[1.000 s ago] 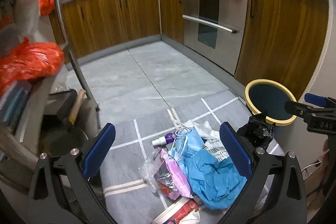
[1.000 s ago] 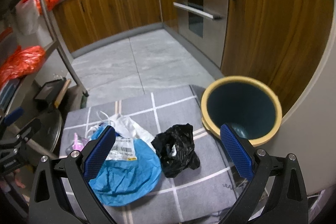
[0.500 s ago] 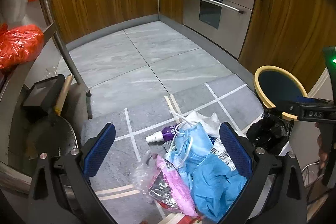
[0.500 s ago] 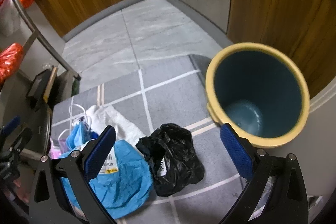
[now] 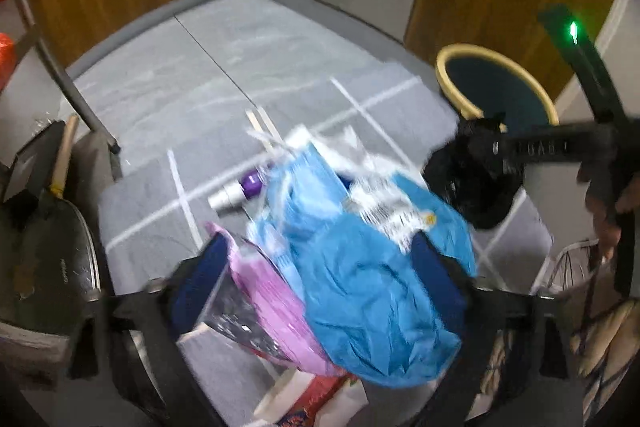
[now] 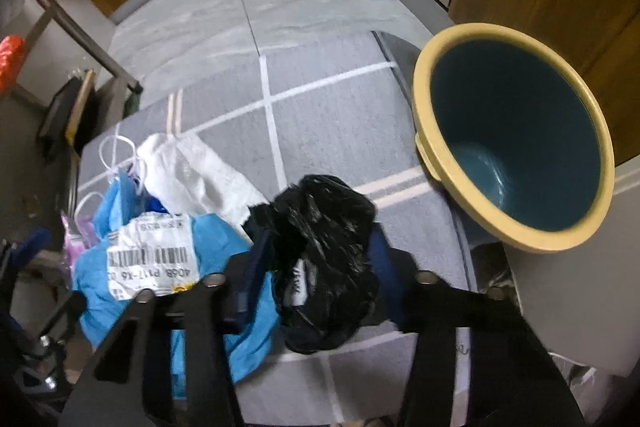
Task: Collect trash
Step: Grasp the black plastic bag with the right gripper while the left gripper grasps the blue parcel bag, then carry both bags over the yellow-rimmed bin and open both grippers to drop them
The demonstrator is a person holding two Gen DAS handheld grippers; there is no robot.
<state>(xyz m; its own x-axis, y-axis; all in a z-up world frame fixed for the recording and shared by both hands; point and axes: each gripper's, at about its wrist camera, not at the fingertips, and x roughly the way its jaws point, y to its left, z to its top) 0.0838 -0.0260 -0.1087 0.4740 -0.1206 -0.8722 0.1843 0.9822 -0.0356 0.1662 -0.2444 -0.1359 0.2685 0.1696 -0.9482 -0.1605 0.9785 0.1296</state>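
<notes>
The right tongs (image 6: 320,259) are closing, pads pressing the crumpled black plastic bag (image 6: 320,227) on the grey checked mat (image 6: 320,115). The left tongs (image 5: 320,267) are closing around the blue mailer bag (image 5: 360,287) and pink wrapper (image 5: 276,303), not yet gripping. The yellow-rimmed bin (image 6: 436,151) stands at far right.

bins: one (image 6: 516,135) | black bags: one (image 6: 320,251) | blue mailers: one (image 6: 160,267) (labelled) | bottles: one (image 5: 240,191)

Crumpled black plastic bag (image 6: 324,263) lies on grey checked mat (image 6: 328,115), just beside blue mailer bag (image 6: 168,255) with barcode label. Yellow-rimmed bin (image 6: 516,139), dark teal inside, stands near.
</notes>
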